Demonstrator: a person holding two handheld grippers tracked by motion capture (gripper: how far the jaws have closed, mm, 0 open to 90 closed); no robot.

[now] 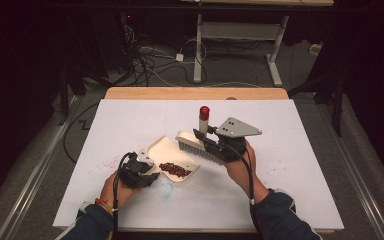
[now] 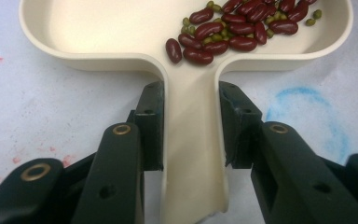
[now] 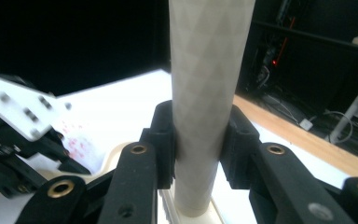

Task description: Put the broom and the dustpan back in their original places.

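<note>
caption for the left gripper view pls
Left gripper clamps the cream dustpan's handle, red kidney beans piled inside.

— What's the room like around us?

— Dim, mostly. Light falls on the white table top [image 1: 290,150], and its wooden far edge [image 1: 195,93] catches a bit too.

— And past that?

— Grey floor [image 1: 230,70] with a tangle of cables [image 1: 147,62] running across it, then the white legs of another desk [image 1: 240,45]. Beyond those, black. Dark stands [image 1: 337,95] flank the right side.

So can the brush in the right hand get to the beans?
Probably yes: the brush in the right hand-held gripper hangs just above the dustpan, nothing between it and the beans.
</note>
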